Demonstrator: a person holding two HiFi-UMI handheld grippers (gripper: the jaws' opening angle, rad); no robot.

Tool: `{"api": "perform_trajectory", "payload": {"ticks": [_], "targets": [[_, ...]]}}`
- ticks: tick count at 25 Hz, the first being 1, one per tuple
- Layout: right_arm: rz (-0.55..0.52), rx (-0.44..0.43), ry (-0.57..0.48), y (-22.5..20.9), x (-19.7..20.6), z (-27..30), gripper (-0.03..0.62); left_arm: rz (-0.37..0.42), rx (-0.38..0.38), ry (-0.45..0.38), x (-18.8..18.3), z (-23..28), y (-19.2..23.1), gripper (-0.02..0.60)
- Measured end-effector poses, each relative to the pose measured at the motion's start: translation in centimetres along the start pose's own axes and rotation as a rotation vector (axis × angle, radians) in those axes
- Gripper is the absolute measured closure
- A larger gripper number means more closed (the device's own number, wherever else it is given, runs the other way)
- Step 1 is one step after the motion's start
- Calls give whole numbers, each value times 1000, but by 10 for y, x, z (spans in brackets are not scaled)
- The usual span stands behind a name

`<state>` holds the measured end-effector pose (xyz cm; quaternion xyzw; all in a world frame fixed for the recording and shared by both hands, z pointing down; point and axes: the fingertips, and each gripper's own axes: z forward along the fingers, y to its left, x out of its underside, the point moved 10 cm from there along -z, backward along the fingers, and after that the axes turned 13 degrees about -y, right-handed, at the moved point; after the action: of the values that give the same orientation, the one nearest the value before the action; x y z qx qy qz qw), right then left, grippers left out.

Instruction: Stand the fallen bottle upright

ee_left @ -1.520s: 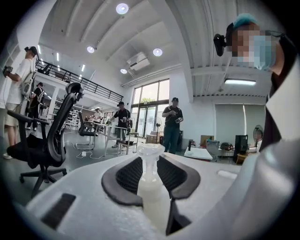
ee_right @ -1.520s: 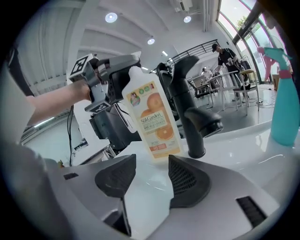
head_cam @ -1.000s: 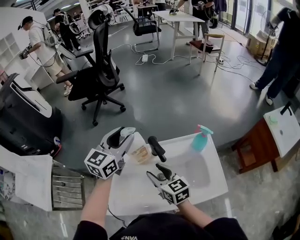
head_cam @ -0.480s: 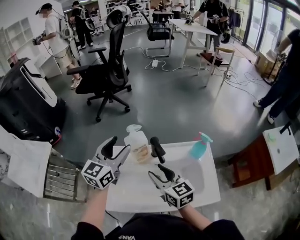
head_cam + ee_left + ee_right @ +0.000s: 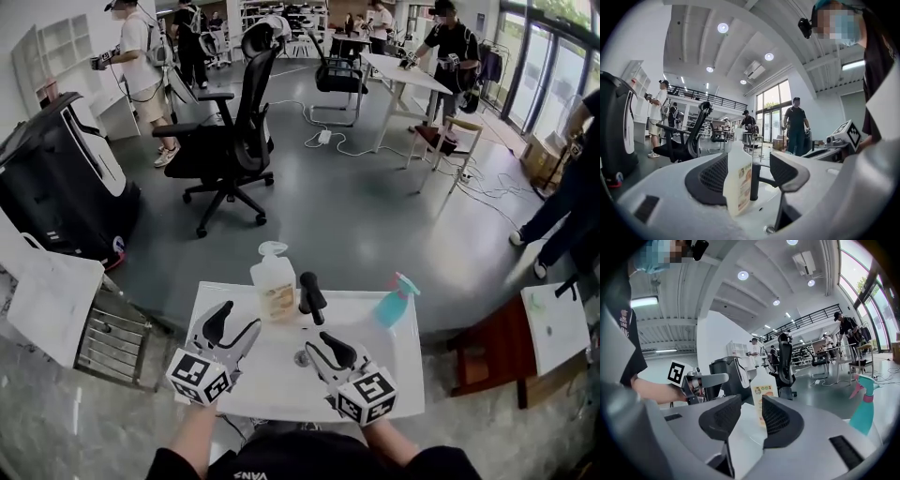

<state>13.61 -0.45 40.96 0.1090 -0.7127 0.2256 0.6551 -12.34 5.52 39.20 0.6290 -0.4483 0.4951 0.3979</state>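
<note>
The clear pump bottle (image 5: 274, 286) with its orange label stands upright at the back of the white basin top (image 5: 398, 394), just left of the black faucet (image 5: 311, 295). My left gripper (image 5: 234, 325) sits a short way in front of it. Its jaws have just been opening and are open with nothing pressed between them. In the left gripper view the bottle (image 5: 739, 185) shows beyond the left gripper (image 5: 750, 174). My right gripper (image 5: 323, 349) hovers over the basin with its jaws just closing partway on nothing. The right gripper (image 5: 749, 420) shows a gap through which the bottle (image 5: 764, 397) is seen farther off.
A teal spray bottle (image 5: 395, 300) stands at the basin's back right corner, also in the right gripper view (image 5: 862, 409). A wire rack (image 5: 112, 342) is on the left, a wooden stool (image 5: 487, 352) on the right. A black office chair (image 5: 230, 141) and several people are beyond.
The left gripper let go of the bottle and drew back toward me, leaving it upright by the faucet. The right gripper's jaws narrowed and it rose slightly.
</note>
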Motion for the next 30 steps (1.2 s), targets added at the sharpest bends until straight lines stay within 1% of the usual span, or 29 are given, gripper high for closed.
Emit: {"api": "perform_trajectory", "payload": {"ticks": [5, 10, 13, 16, 18, 22, 30], "targets": [[-9, -26, -8, -2, -3, -12, 479, 16, -46, -8, 3, -18, -23, 316], [-14, -59, -18, -2, -5, -20, 510, 48, -76, -18, 3, -33, -43, 425], [-14, -76, -26, -2, -6, -24, 537, 72, -99, -1, 5, -40, -55, 470], [-10, -83, -28, -2, -5, -28, 586, 75, -134, 7, 9, -50, -64, 514], [-6, -98, -24, -3, -3, -29, 589, 74, -155, 9, 13, -57, -70, 536], [-1, -114, -14, -3, 1, -33, 591, 51, -174, 21, 20, -65, -80, 555], [-23, -112, 35, -4, 8, -43, 592, 25, -178, 46, 28, -74, -99, 561]]}}
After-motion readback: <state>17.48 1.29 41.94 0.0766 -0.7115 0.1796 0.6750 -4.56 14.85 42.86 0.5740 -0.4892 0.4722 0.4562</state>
